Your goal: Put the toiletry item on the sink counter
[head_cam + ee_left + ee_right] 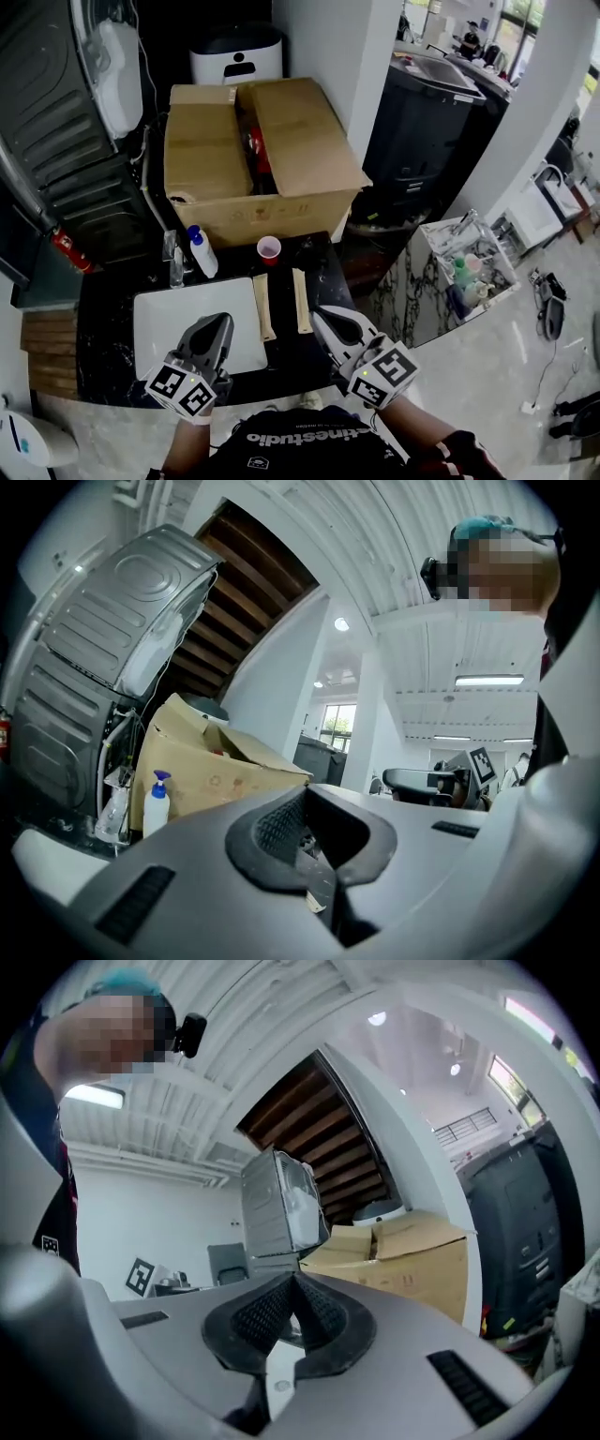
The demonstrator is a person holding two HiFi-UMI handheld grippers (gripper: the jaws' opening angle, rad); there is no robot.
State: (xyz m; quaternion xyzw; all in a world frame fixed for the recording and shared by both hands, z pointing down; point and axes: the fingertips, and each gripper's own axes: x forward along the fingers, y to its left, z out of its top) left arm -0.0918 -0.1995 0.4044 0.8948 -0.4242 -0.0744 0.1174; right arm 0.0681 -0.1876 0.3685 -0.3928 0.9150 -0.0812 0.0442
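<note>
A white pump bottle with a blue top (201, 253) stands upright on the black sink counter (309, 361), just behind the white basin (159, 323). It also shows at the lower left of the left gripper view, as the pump bottle (156, 803). My left gripper (223, 322) hovers over the basin's near right part, shut and holding nothing (305, 796). My right gripper (320, 315) is over the counter to the basin's right, jaws together with nothing between them (292, 1281). Both are well short of the bottle.
An open cardboard box (253, 155) stands behind the counter. A pink cup (269, 249), a clear container (174, 255) and two beige strips (263, 305) (301, 300) sit on the counter. A rack with bottles (469, 272) is at right, a grey appliance (56, 141) at left.
</note>
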